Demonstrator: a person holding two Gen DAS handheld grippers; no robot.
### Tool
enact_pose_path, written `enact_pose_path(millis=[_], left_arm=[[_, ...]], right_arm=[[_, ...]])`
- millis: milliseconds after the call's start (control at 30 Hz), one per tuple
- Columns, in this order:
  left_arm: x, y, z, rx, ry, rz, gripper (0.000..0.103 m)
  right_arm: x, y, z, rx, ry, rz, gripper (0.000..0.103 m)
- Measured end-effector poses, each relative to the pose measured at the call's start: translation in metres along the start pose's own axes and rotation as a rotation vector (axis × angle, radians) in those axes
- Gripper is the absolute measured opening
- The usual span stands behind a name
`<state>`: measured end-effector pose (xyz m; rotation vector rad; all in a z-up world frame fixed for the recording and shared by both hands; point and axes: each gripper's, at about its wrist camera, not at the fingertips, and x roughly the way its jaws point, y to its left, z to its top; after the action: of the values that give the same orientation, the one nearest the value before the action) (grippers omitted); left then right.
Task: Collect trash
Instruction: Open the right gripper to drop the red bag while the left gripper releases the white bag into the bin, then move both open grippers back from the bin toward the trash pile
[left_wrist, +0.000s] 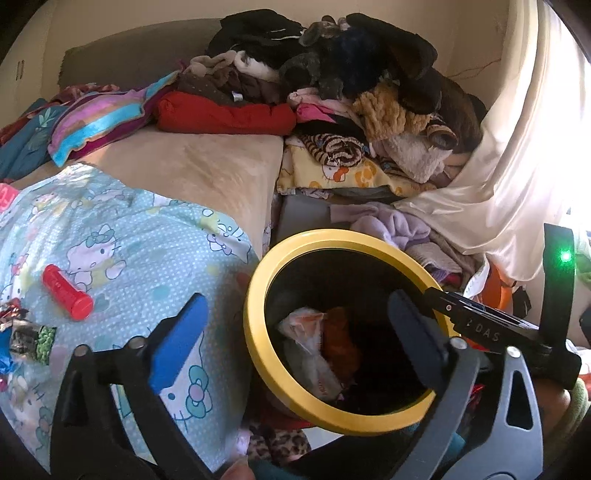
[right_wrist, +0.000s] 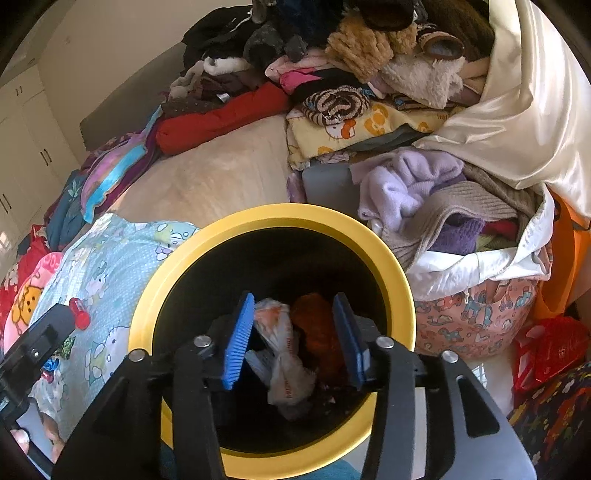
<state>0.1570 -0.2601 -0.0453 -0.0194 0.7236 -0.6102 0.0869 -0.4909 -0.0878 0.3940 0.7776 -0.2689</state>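
Trash, a crumpled white wrapper (right_wrist: 284, 369) and an orange wad (right_wrist: 319, 332), lies inside my yellow-rimmed bin (right_wrist: 273, 214), below my right gripper (right_wrist: 293, 341), whose jaws stand apart and empty; left gripper (left_wrist: 295, 332) gapes wide.

We see a beige bed (left_wrist: 192, 166) carrying a clothes heap (left_wrist: 332, 74) at twelve o'clock, a red folded garment (left_wrist: 221, 114) before it, a blue cartoon-print quilt (left_wrist: 122, 236) at eight o'clock, with a red tube (left_wrist: 66, 291) and wrappers (left_wrist: 26, 332) lying on it.

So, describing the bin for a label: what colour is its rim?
Yellow, around a black inside; the bin's rim shows best in the right wrist view.
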Motion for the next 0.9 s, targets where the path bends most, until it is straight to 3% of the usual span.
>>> enact_pose_path(millis=[667, 900], left_arm=[[-0.063, 0.034, 0.001, -0.026, -0.076, 0.118, 0.092], [-0.087, 0.053, 0.002, -0.048, -0.117, 0.164, 0.092]], right_arm=[[-0.044, 0.05, 0.005, -0.1, -0.121, 0.075, 0.066], [-0.058, 0.083, -0.002, -0.173, -0.146, 0.125, 0.067]])
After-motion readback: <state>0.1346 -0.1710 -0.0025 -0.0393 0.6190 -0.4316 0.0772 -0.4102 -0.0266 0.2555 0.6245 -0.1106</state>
